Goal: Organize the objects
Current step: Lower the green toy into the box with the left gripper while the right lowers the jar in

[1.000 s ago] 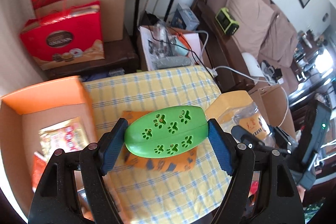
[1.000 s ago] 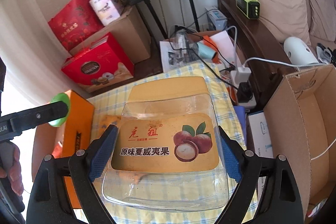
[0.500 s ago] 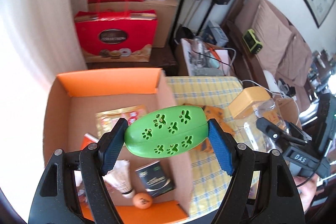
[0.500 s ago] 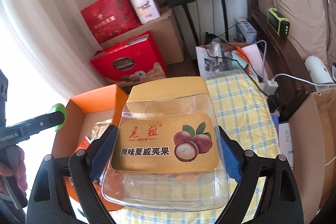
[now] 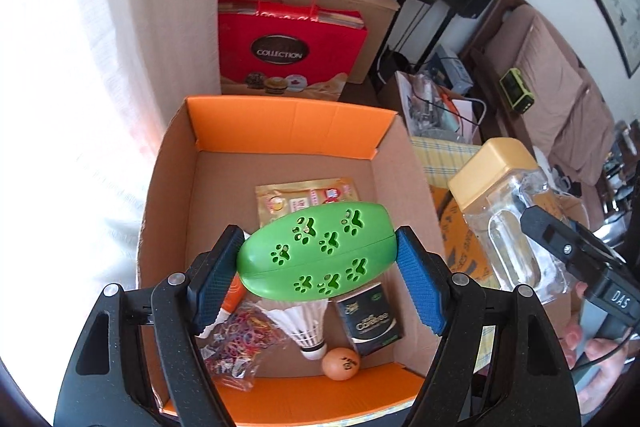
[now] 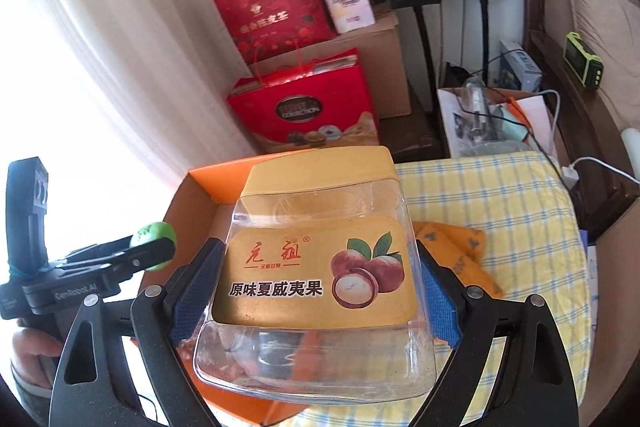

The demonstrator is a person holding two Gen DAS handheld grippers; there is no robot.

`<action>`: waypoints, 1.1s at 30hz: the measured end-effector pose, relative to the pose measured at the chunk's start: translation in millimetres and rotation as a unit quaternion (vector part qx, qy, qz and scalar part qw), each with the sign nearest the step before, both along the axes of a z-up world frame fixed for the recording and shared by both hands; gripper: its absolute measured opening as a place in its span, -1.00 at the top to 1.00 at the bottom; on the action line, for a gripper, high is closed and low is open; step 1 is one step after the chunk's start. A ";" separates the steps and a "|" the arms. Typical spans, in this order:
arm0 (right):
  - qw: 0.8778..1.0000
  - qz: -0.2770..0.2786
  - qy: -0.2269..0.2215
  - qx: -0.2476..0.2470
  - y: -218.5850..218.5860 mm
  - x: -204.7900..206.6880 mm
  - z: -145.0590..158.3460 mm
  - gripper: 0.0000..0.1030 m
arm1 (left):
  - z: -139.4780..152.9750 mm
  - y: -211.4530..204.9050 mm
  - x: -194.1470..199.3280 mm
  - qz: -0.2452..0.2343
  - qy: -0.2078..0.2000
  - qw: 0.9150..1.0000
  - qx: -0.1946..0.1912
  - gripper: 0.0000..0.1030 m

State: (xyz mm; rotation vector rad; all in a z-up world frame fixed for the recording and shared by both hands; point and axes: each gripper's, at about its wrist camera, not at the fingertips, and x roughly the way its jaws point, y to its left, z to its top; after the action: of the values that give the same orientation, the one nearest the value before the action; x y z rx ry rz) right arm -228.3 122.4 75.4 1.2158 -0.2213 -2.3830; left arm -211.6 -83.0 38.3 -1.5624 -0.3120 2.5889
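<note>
Both tongs have swung leftward off the yellow checked surface [image 6: 500, 211] and now hang over the open cardboard box [image 5: 280, 131]. Left tongs [image 5: 320, 267] pinch the green paw-print toy [image 5: 316, 255] endwise, level and above the shuttlecock [image 5: 308, 327] and orange ball [image 5: 341, 369], likely so it drops in freely. Right tongs [image 6: 316, 291] squeeze the clear macadamia nut jar [image 6: 316, 267] by its sides, yellow lid pointing away, just above the box's right wall. Each handle tilts downward toward the box.
</note>
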 end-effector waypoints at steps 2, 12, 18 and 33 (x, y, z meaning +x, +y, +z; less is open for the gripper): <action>1.000 0.008 -0.002 -0.002 -11.0 -1.4 -0.8 -0.77 | -4.6 -7.4 1.4 0.005 -0.004 1.000 0.001 -0.44; 0.999 0.033 -0.017 -0.018 -64.4 -14.3 -18.4 -0.77 | -39.0 -38.7 -2.4 0.020 -0.032 0.999 0.009 -0.44; 0.999 0.039 -0.035 -0.005 -92.3 -27.2 -46.4 -0.77 | -66.8 -43.6 -10.5 0.019 -0.053 0.998 0.023 -0.44; 0.997 0.035 -0.031 0.062 -134.8 -46.5 -88.8 -0.78 | -92.5 -45.7 -26.8 0.016 -0.057 0.998 0.003 -0.44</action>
State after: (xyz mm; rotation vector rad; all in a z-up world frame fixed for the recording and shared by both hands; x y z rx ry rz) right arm -274.8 -12.4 -13.4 1.3317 -0.0500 -2.3316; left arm -238.5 -128.6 -54.1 -1.7207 -0.3574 2.5238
